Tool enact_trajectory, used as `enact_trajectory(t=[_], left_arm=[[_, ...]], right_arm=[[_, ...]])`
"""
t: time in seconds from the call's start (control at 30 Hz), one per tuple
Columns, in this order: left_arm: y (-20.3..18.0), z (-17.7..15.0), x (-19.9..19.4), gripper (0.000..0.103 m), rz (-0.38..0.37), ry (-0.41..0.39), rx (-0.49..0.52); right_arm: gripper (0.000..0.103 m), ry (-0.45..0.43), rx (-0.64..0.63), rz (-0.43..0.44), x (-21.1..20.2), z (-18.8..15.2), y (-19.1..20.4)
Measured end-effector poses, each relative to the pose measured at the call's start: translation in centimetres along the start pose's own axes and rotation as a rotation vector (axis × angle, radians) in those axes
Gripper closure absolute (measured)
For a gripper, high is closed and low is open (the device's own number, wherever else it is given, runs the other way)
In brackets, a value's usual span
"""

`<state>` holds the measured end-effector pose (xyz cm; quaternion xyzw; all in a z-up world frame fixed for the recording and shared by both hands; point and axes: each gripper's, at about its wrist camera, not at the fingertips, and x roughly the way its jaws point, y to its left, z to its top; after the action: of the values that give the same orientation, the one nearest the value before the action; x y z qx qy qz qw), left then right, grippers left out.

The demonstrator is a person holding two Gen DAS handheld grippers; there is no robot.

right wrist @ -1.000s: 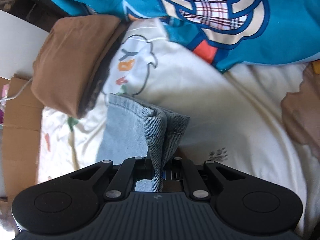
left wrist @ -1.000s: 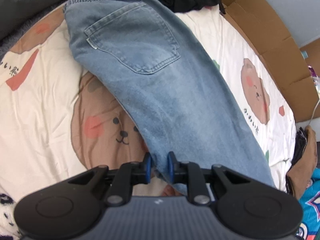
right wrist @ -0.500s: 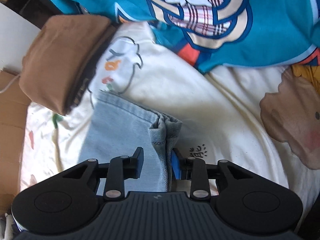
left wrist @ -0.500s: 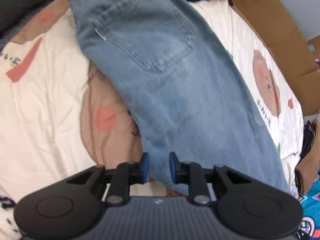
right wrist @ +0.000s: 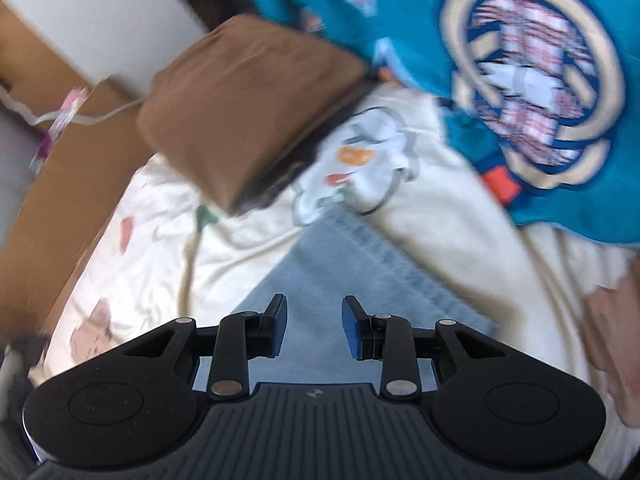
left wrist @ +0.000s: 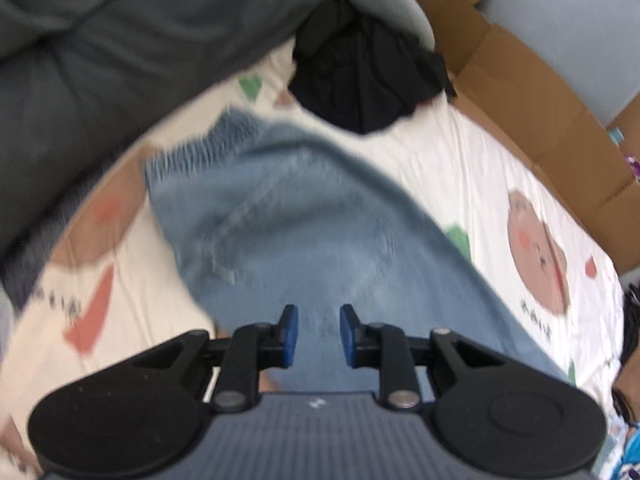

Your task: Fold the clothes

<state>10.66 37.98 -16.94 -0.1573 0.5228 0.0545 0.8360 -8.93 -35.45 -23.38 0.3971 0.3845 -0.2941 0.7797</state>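
Light blue jeans [left wrist: 304, 232] lie flat on a cream bedsheet [left wrist: 460, 168] printed with bears, waistband at the far end, blurred by motion. My left gripper [left wrist: 314, 330] hovers above the jeans' middle, open, with nothing between its blue pads. In the right wrist view the jeans' leg end [right wrist: 360, 264] lies flat on the bedsheet [right wrist: 452, 232], hem away from me. My right gripper [right wrist: 313, 324] stands open above it, holding nothing.
A black garment [left wrist: 360, 76] lies beyond the waistband, a grey sofa [left wrist: 100, 40] to the far left, cardboard [left wrist: 540, 92] along the right. Near the leg end sit a folded brown garment [right wrist: 240, 112] and a teal printed blanket [right wrist: 500, 80].
Both grippers have opened wider and let go of the jeans, which now lie flat. Both have lifted and drawn back; the left view now shows the sofa.
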Motion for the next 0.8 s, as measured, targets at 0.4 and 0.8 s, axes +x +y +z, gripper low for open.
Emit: enact_trajectory(t=[0.4,0.8], left_arm=[[2.4,6.3,6.8,0.074,0.097,-0.104,-0.036],[2.5,9.3,16.0,0.071,0.087,-0.094,0.049]], right_arm=[[0.071,0.156,-0.323,0.099,6.5,-4.1,8.6],[0.061,0.223,-0.580,0.161,12.5,-8.4,17.1]])
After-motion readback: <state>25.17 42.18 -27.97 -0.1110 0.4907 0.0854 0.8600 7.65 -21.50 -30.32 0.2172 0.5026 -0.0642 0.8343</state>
